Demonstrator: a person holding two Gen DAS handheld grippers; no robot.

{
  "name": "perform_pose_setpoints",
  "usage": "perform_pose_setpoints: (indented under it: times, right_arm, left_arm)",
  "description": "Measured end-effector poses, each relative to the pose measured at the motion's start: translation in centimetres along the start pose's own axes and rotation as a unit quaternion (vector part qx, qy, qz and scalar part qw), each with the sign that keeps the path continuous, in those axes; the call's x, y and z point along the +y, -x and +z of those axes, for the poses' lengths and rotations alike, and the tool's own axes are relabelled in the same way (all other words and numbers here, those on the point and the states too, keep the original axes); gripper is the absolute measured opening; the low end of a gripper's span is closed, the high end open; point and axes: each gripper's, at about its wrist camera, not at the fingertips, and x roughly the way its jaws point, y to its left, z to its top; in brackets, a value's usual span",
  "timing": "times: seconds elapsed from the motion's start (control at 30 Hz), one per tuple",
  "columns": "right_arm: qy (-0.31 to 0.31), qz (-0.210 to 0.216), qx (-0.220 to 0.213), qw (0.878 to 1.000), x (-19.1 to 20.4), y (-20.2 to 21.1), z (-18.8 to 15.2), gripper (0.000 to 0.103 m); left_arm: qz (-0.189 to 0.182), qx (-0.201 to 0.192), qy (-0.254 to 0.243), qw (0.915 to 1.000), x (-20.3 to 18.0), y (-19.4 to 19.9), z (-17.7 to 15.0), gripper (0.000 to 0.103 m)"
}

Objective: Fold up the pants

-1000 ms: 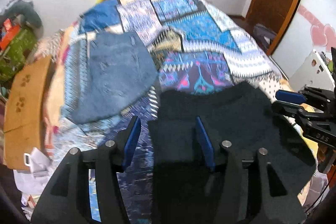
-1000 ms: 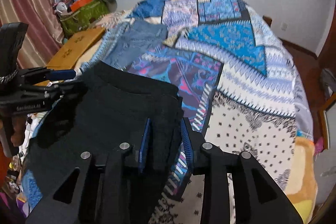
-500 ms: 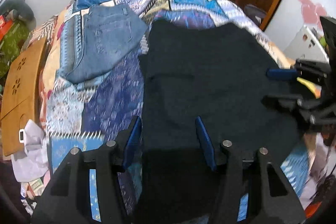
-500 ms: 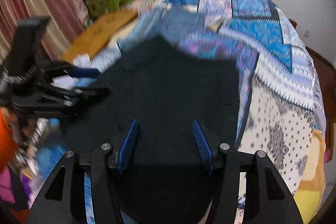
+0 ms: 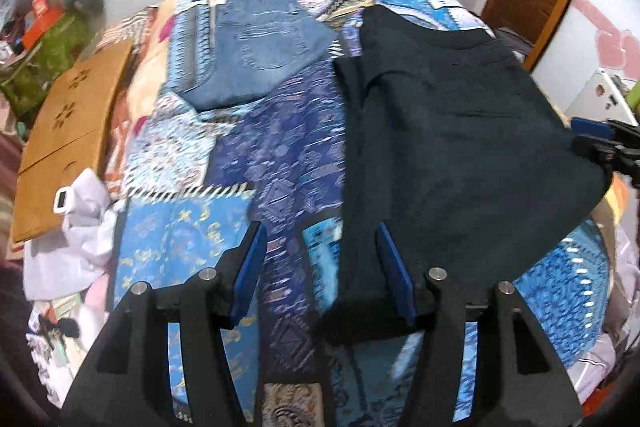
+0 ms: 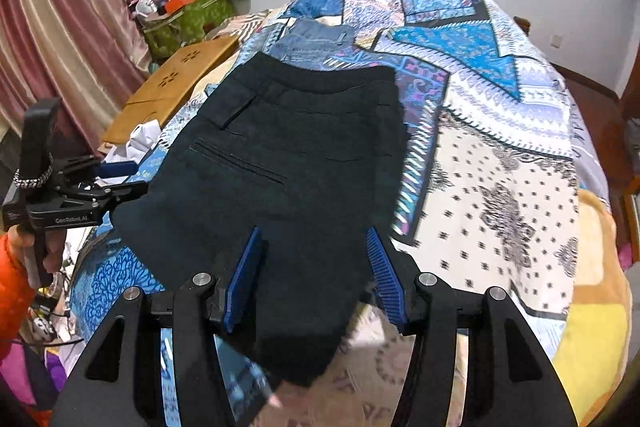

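Both tools tip down over the bed (image 6: pixel 500 163), side by side, w/ the black pants (image 6: pixel 288 163) as the mark.

Left tool (image 5: pixel 322 267): at the near left edge of the pants, about half open. Its right blue pad (image 5: pixel 394 279) sits on or just by the black cloth; can't tell if it presses. Its left pad is over the blue quilt, clear of the pants. It grips nothing.

Right tool (image 6: pixel 316 269): at the near right end of the pants. Its jaws just opened to about half wide. The black cloth lies betw. the pads, not pinched.

A hand in an orange sleeve (image 6: pixel 12 267) holds the left tool's grip.

Pants lie flat on the bed, waistband far from the tools. Folded blue jeans (image 5: pixel 256 47) lie beyond the pants' far left corner.
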Motion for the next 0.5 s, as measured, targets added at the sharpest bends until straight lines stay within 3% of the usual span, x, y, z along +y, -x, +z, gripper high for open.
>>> perform_pose_setpoints:
  times: [0.17, 0.37, 0.47, 0.5]
  right_arm:
    - [-0.017, -0.001, -0.002, 1.000, -0.9, 0.9, -0.2, 0.052]
    - [-0.013, -0.010, -0.009, 1.000, -1.0, 1.8, 0.3, 0.052]
    - [-0.013, -0.013, -0.021, 1.000, -1.2, 2.1, 1.1, 0.054]
    - [-0.016, -0.011, -0.026, 0.999, -1.5, 2.2, 1.4, 0.061]
  left_arm:
    - [0.030, 0.001, 0.009, 0.9995, 1.2, 0.6, 0.2, 0.054]
    - [0.021, -0.042, 0.009, 0.9989, 0.9, 2.9, 3.5, 0.054]
    - [0.009, -0.050, -0.001, 0.9987, -0.1, 2.9, 5.5, 0.061]
    - [0.003, -0.054, -0.001, 0.9986, -0.5, 2.8, 6.2, 0.066]
